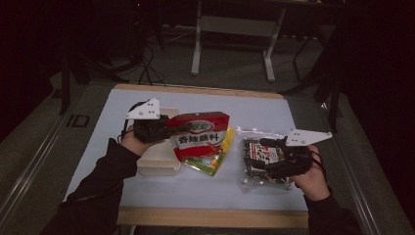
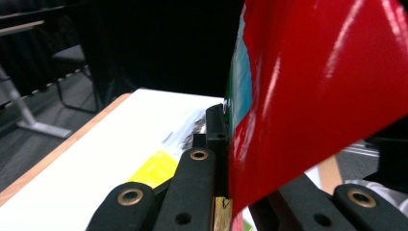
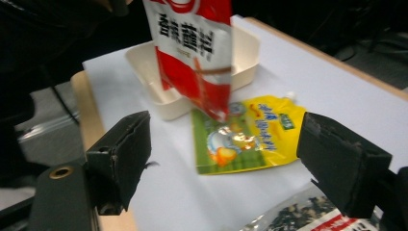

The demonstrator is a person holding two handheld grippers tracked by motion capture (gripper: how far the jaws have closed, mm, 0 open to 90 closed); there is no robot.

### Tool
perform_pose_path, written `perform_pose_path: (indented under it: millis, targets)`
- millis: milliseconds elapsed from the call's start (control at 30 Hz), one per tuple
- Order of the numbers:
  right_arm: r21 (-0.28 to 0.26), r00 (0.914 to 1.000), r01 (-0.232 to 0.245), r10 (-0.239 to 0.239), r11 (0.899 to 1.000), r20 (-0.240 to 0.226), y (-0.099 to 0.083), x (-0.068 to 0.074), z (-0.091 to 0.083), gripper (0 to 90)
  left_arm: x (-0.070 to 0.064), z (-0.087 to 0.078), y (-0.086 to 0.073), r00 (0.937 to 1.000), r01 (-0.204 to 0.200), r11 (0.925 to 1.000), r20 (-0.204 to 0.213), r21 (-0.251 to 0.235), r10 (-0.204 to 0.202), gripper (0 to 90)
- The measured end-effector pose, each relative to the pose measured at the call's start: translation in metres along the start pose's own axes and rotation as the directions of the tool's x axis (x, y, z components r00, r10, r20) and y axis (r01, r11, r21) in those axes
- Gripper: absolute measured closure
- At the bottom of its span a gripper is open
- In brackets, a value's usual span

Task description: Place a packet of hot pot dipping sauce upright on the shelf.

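Note:
A red snack packet (image 1: 200, 133) with white lettering hangs lifted above the table, pinched at its left edge by my left gripper (image 1: 170, 128). In the left gripper view the jaws of that gripper (image 2: 223, 127) are closed on the glossy red packet (image 2: 312, 96). A yellow-green pouch (image 1: 217, 157) lies flat beneath it. My right gripper (image 1: 263, 159) hovers open over a clear bag of dark snacks (image 1: 262, 166). In the right gripper view, the gripper (image 3: 231, 159) has its jaws wide apart, with the red packet (image 3: 192, 53), the pouch (image 3: 250, 134) and the clear bag (image 3: 308, 219) in sight.
A cream rectangular tray (image 1: 157, 161) sits under my left hand, also seen as the tray (image 3: 245, 53) behind the red packet. The white table top (image 1: 254, 110) has a wooden edge (image 1: 210, 215). Metal table legs (image 1: 195, 49) stand on the floor beyond.

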State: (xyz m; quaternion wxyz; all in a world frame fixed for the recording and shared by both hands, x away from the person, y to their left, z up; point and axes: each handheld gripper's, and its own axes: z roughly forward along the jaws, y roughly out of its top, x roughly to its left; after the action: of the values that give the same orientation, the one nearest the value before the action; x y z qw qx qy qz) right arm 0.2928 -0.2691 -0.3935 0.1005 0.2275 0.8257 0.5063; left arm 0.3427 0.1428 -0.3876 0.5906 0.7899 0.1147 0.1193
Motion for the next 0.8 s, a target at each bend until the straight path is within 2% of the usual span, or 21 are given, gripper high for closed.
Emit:
perform_pose_path:
  millis: [100, 200, 233, 367, 567, 633, 667, 800]
  targets:
    - [-0.011, 1.0, 0.009, -0.009, 1.0, -0.004, -0.009, -0.005, 0.002, 14.6, 0.012, -0.009, -0.002, 0.9998, 0.012, 0.9999, -0.018, 0.0, -0.012, 90.0]
    - [-0.014, 0.9997, -0.021, 0.021, 1.0, -0.008, -0.02, -0.012, 0.005, 14.9, 0.025, -0.018, -0.004, 0.9992, 0.021, 0.9998, -0.034, 0.0, -0.021, 90.0]
    - [-0.012, 0.9993, -0.033, 0.033, 0.999, -0.018, -0.023, -0.015, 0.006, 14.9, 0.029, -0.022, -0.004, 0.9988, 0.013, 0.9999, -0.046, 0.005, -0.013, 90.0]
    - [0.001, 0.997, -0.071, 0.071, 0.997, -0.03, -0.034, -0.021, 0.009, 15.5, 0.046, -0.032, -0.005, 0.9956, 0.027, 0.9996, -0.09, 0.01, -0.026, 90.0]
    - [0.012, 0.9942, -0.101, 0.102, 0.995, -0.036, -0.043, -0.026, 0.012, 15.8, 0.074, -0.042, -0.007, 0.9873, 0.037, 0.9968, -0.156, 0.071, -0.026, 90.0]
    - [0.012, 0.9936, -0.106, 0.106, 0.994, -0.038, -0.044, -0.027, 0.012, 15.8, 0.077, -0.043, -0.008, 0.9863, 0.036, 0.9966, -0.163, 0.075, -0.023, 90.0]
    - [0.014, 0.9933, -0.109, 0.109, 0.994, -0.037, -0.045, -0.028, 0.012, 16.0, 0.087, -0.045, -0.01, 0.985, 0.041, 0.9964, -0.17, 0.074, -0.028, 90.0]
    - [0.012, 0.989, -0.141, 0.142, 0.99, -0.042, -0.048, -0.034, 0.011, 17.5, 0.103, -0.045, -0.014, 0.9861, 0.037, 0.9963, -0.165, 0.077, -0.024, 90.0]
